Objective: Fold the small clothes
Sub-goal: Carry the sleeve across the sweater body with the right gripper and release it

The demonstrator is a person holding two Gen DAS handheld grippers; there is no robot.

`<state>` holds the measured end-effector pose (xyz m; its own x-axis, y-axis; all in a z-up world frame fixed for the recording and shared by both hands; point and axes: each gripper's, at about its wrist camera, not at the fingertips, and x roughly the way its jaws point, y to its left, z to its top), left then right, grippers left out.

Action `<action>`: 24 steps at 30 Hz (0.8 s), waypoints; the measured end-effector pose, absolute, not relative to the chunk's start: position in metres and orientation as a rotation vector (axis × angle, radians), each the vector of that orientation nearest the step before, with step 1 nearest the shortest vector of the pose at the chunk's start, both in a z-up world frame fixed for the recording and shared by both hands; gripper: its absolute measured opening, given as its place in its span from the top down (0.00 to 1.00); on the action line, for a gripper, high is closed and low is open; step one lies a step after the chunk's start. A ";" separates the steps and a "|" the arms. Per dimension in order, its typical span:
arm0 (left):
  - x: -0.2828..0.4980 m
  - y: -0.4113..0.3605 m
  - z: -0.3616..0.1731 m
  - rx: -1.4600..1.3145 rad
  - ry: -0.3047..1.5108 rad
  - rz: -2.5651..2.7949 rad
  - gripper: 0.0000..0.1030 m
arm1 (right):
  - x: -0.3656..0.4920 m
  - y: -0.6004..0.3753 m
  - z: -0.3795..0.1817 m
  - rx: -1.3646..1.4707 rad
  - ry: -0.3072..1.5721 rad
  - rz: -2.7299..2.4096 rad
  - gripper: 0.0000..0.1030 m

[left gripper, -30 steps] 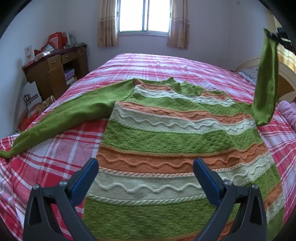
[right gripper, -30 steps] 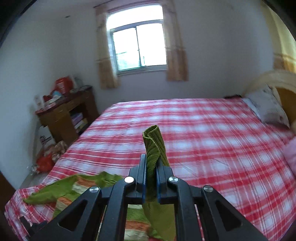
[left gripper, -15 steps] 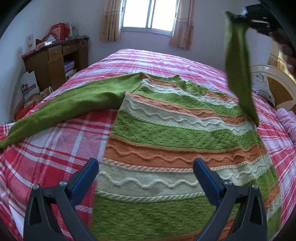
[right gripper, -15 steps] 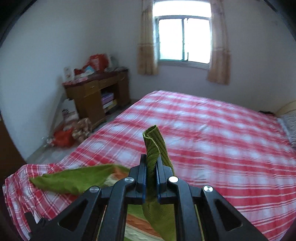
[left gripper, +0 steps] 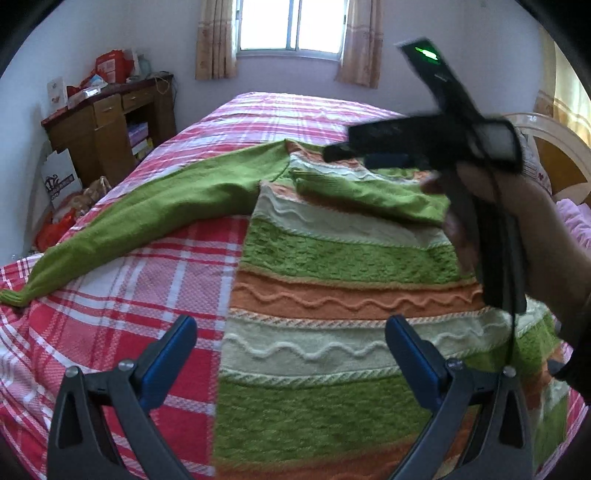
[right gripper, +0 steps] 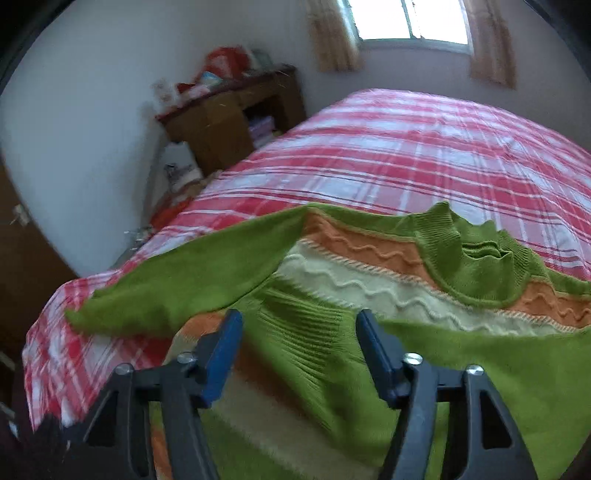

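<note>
Now both grippers' fingers wide, holding nothing (sweater [left gripper: 332, 291] lengthwise, collar [right gripper: 476, 258] toward window [left gripper: 291, 26]).

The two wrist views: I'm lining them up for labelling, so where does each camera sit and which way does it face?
Left wrist: behind the open left gripper, low over the sweater, facing the window; the right hand crosses in.
Right wrist: behind the open right gripper, above the folded-in sleeve cuff, facing the desk corner.
Shared: sweater, plaid bed, desk, window.
</note>
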<state>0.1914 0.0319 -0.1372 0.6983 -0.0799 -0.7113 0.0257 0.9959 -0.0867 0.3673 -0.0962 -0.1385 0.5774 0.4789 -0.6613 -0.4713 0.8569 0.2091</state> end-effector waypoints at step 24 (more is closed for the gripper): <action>0.310 0.012 -0.101 -0.188 0.842 -0.131 0.36 | 0.250 -0.194 -0.186 -0.290 0.718 0.323 0.36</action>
